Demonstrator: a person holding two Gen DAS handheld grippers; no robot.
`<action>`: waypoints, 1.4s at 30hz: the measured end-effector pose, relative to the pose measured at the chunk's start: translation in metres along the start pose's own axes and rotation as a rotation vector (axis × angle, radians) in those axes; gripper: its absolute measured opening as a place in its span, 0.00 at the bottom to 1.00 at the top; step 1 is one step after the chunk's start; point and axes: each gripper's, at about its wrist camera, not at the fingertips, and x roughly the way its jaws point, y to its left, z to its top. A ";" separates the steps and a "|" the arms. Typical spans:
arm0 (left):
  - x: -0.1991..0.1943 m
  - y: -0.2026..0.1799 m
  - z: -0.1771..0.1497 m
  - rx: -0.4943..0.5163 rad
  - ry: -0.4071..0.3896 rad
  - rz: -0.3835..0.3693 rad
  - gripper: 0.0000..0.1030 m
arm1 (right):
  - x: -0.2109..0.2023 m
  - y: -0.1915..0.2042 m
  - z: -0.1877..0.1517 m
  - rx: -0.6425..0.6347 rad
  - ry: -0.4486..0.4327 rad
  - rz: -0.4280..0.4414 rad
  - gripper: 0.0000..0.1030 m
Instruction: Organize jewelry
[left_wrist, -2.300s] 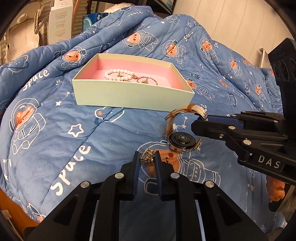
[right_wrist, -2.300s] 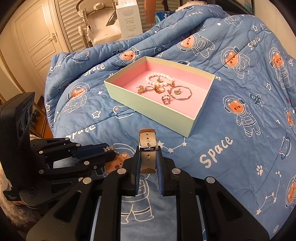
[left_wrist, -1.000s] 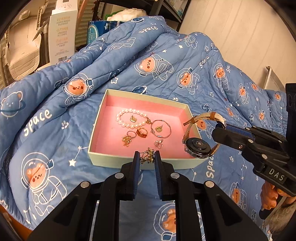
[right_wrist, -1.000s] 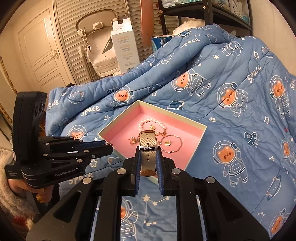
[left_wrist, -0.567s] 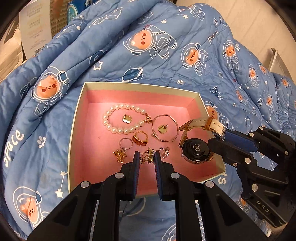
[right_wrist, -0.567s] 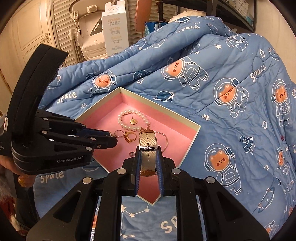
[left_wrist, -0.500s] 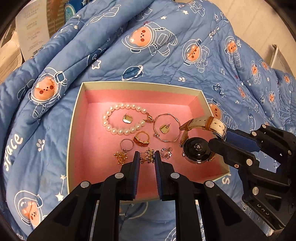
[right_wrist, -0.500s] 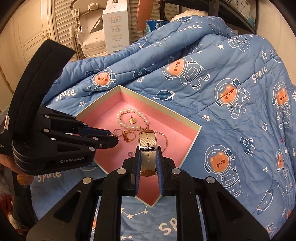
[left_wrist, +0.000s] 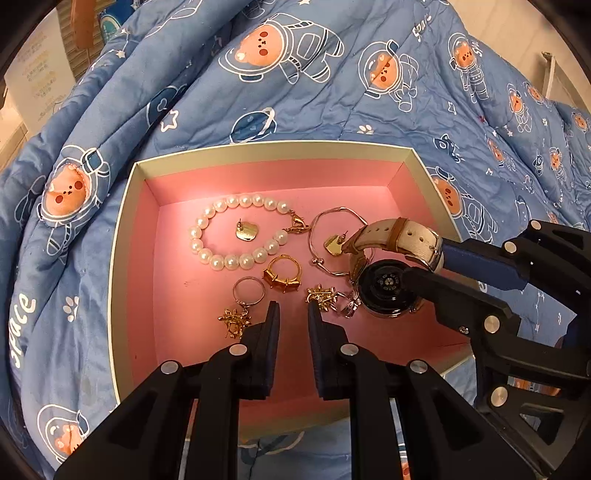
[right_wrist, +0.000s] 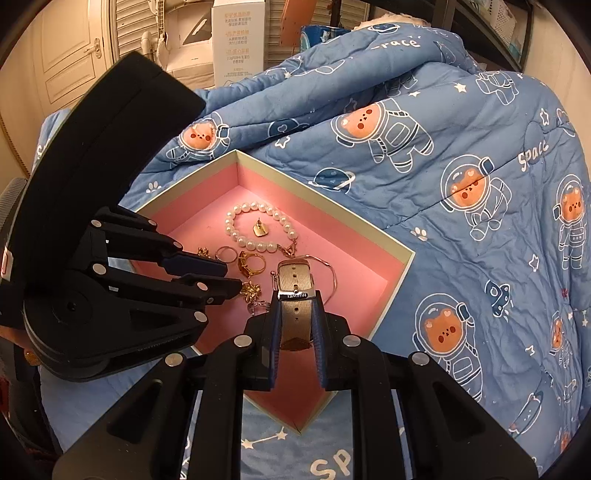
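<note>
1. Left tool (left_wrist: 291, 314): fingers narrowly parted, nothing clearly between them. A small gold spiky earring (left_wrist: 322, 297) lies just ahead of the right fingertip, seemingly already down on the floor of the shallow cream cardboard box with pink lining (left_wrist: 273, 149); contact with the tip cannot be told.
2. Right tool (right_wrist: 295, 314): clamped on the beige leather strap of a round-faced wristwatch (left_wrist: 388, 286). Case hangs below the fingers, caseback showing, low over the box floor; whether it touches, unclear.
3. Already in the box, ahead of the left tool: white pearl bracelet (left_wrist: 236, 230), thin gold bangle (left_wrist: 334, 240), gold ring with amber stones (left_wrist: 282, 275), plain thin ring (left_wrist: 248, 291), second spiky earring (left_wrist: 233, 319), two small gold heart studs.
4. Judgement: near the end. Watch not yet released; no jewelry visible on the blue astronaut-bear quilt (right_wrist: 461, 147).
5. Watch orientation: the strap's long axis runs along the right tool's fingers, the free end pointing forward past the tips, the case end curling back underneath.
</note>
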 end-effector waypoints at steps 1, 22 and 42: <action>0.001 0.000 0.000 0.000 0.001 0.004 0.15 | 0.001 0.000 -0.001 0.001 0.001 -0.003 0.16; -0.047 0.012 -0.018 -0.078 -0.182 0.041 0.55 | -0.019 -0.004 -0.006 0.019 -0.055 -0.051 0.55; -0.113 -0.014 -0.118 -0.191 -0.489 0.148 0.92 | -0.088 0.011 -0.072 0.257 -0.221 -0.060 0.82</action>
